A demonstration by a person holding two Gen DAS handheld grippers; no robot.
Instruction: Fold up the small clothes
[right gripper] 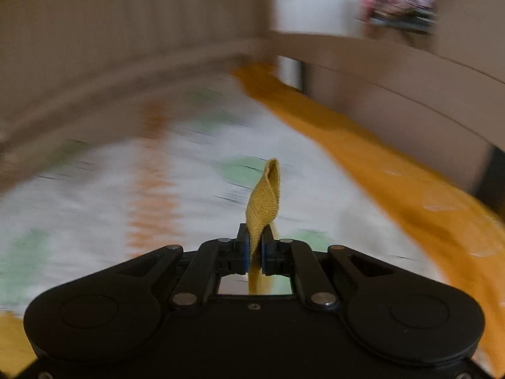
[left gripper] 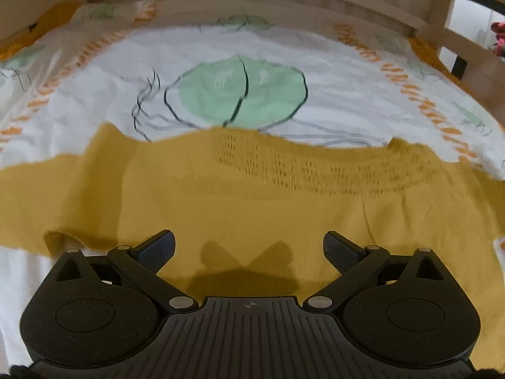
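Printed bedsheet [left gripper: 94, 72] | mustard garment [right gripper: 263, 202] pinched in right claw [right gripper: 255, 246]

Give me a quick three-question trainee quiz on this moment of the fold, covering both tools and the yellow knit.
1. True or false: the right tool is clamped on a strip of the mustard knit garment.
2. The left tool is: A) shut on cloth, B) open above the garment, C) out of view?
3. What large green motif is printed on the bed sheet beyond the garment?

Key: 1 true; 2 B; 3 a green leaf.
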